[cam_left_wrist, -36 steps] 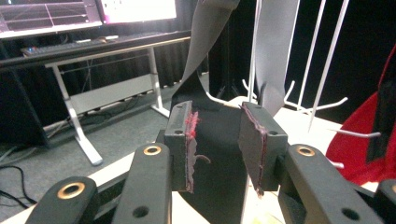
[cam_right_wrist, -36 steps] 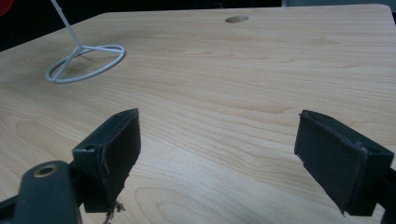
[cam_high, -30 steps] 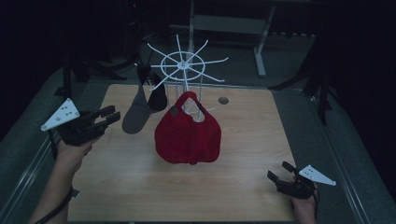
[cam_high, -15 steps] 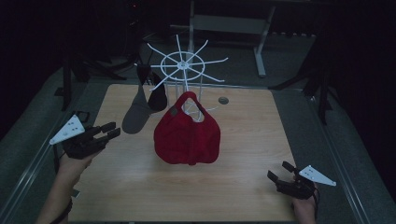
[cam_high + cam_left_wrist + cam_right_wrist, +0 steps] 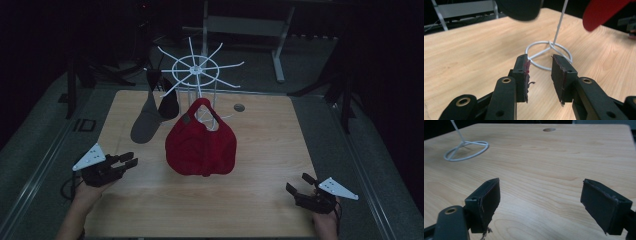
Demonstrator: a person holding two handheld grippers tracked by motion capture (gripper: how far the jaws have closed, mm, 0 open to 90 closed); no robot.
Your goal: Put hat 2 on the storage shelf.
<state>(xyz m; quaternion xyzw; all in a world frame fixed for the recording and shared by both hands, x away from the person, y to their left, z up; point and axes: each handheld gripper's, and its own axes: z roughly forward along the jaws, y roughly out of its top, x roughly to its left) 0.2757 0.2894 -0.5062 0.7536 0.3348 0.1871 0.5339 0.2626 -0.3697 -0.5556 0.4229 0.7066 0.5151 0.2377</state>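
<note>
Right hand-held gripper [image 5: 300, 189] at near right edge of the table [image 5: 270, 150], jaws wide apart, nothing between them, low over bare wood. Left hand-held gripper [image 5: 122, 161] at near left edge, jaws apart by a narrower gap, nothing held; in the left gripper view it aims at the rack's ring base [image 5: 549, 55]. Both well apart from the red bag [image 5: 201, 147], which hangs mid-table by its handle from a prong of the white wire rack [image 5: 200, 70], clear of the tabletop. Beyond and left of it, a grey hat [image 5: 145, 125] and a black item [image 5: 169, 104] hang from other prongs. Small round hole [image 5: 239, 107] in table behind the rack
</note>
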